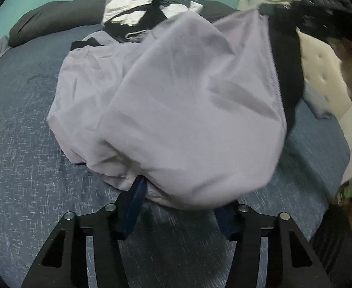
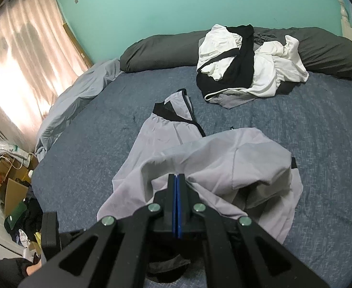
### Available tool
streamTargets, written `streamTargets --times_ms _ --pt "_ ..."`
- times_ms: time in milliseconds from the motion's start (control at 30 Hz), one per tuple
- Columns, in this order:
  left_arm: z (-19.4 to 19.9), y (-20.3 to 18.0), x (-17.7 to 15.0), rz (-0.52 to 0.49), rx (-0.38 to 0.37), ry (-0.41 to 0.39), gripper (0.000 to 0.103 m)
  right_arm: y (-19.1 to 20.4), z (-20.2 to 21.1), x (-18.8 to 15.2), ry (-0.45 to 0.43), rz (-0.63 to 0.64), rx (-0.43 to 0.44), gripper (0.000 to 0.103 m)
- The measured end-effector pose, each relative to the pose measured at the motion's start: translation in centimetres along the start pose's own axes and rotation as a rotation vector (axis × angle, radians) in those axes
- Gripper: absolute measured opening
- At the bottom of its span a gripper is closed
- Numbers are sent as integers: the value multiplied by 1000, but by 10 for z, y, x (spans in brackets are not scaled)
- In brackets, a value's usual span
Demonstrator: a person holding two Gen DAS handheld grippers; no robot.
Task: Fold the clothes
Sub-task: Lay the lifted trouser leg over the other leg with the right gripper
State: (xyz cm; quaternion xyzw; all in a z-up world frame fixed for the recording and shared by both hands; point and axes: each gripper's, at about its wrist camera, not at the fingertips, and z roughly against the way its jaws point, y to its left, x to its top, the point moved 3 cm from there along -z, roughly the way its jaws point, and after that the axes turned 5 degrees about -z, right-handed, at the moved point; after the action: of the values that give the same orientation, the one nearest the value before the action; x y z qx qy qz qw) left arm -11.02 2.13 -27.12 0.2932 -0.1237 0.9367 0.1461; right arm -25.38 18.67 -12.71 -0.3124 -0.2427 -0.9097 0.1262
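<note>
1. Left wrist view: pale lilac thin-fabric shorts with black waistband trim (image 1: 176, 110) fill most of the frame, bunched and lifted over the blue-grey heathered bedspread (image 1: 32, 168).
2. Fabric is smooth, slightly sheer and creased; a black band runs down its right edge.
3. Left gripper (image 1: 178, 206): blue-padded fingers (image 1: 134, 206) spread wide. The garment's lower hem drapes over the tips; I cannot tell whether it is actually gripped.
4. Right wrist view: same garment (image 2: 199, 168) lies partly on the bedspread (image 2: 319, 144), one leg stretched flat away from the camera, the near part raised in a fold.
5. Right gripper (image 2: 177, 180): blue pads pressed together, pinching a fold of the lilac fabric at the tips.
6. Heap of white, black and grey clothes (image 2: 245, 67) sits well beyond, against a long dark grey pillow (image 2: 159, 50) by the teal wall (image 2: 176, 4).
7. No readable brands, labels or writing in either view.
</note>
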Motion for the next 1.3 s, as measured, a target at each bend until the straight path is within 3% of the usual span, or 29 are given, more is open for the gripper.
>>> streamTargets --times_ms 133,200,300,433,667,800,867,1067,1167,1233,1300 --pt "6 1 11 -30 15 -28 37 -1 2 -4 -1 0 3 0" --pt "11 3 17 -47 24 -46 19 -2 3 -5 -1 -3 7 0" --pt "18 6 27 -71 38 -74 5 -6 2 -8 0 -10 9 1" --pt "32 24 50 -48 39 -114 3 -16 4 -10 -19 -24 -13 1" --pt "39 49 88 -6 56 -128 3 -52 10 -29 -22 -29 -132 4" --pt "41 50 103 -27 63 -132 3 -63 11 -64 68 48 -154 26" --pt "41 52 108 -28 61 -133 3 -66 9 -84 126 90 -166 28" --pt "43 53 116 -18 60 -138 3 -72 -6 -130 277 53 -114 35" --pt "44 50 117 -25 66 -137 3 -70 -14 -128 265 -18 -47 40" --pt "46 49 118 -32 71 -139 3 -64 -22 -125 259 -41 -16 58" --pt "47 48 119 -37 71 -141 3 -58 -32 -122 259 -46 -10 58"
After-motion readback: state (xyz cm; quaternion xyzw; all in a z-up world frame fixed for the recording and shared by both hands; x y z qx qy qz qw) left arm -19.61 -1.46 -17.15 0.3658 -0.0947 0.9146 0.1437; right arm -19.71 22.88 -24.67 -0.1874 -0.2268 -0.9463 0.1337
